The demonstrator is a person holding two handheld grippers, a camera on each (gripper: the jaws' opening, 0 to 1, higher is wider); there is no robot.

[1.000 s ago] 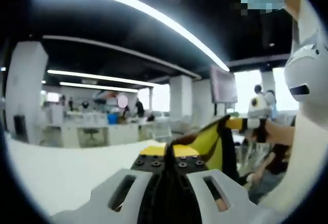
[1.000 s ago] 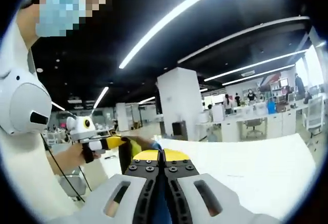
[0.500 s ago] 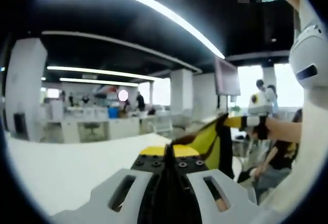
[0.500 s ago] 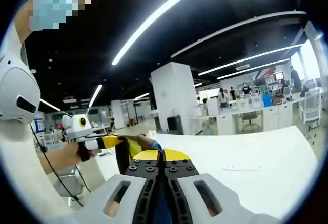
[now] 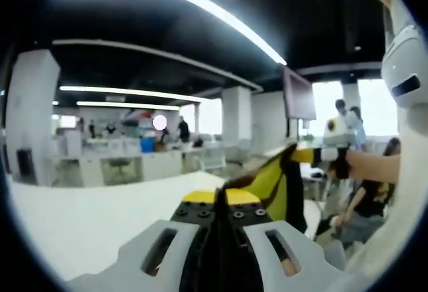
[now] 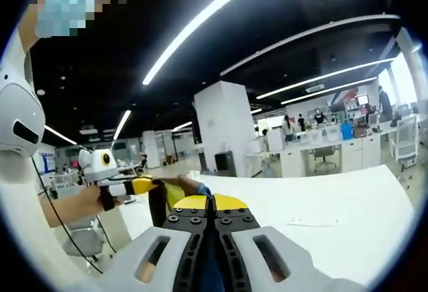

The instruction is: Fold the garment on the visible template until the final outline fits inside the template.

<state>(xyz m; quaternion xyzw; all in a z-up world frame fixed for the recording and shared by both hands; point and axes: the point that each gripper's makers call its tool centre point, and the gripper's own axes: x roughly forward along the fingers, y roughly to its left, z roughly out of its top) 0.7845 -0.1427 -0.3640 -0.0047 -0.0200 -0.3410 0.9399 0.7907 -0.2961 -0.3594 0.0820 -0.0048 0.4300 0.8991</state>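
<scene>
Little has moved: both grippers' fingers (image 5: pixel 221 215) (image 6: pixel 212 215) stay clamped on the raised garment (image 5: pixel 271 182).

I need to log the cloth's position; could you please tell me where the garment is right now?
The yellow and black garment hangs in the air above the white table, stretched between the left tool and the right tool, both shut on it.

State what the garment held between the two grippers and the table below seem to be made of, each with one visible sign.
Garment: soft woven or knit fabric, yellow with dark parts, probably; it sags and creases between the left gripper and the right gripper. Table: smooth, hard white top, perhaps laminate; flat, even, faintly glossy.
</scene>
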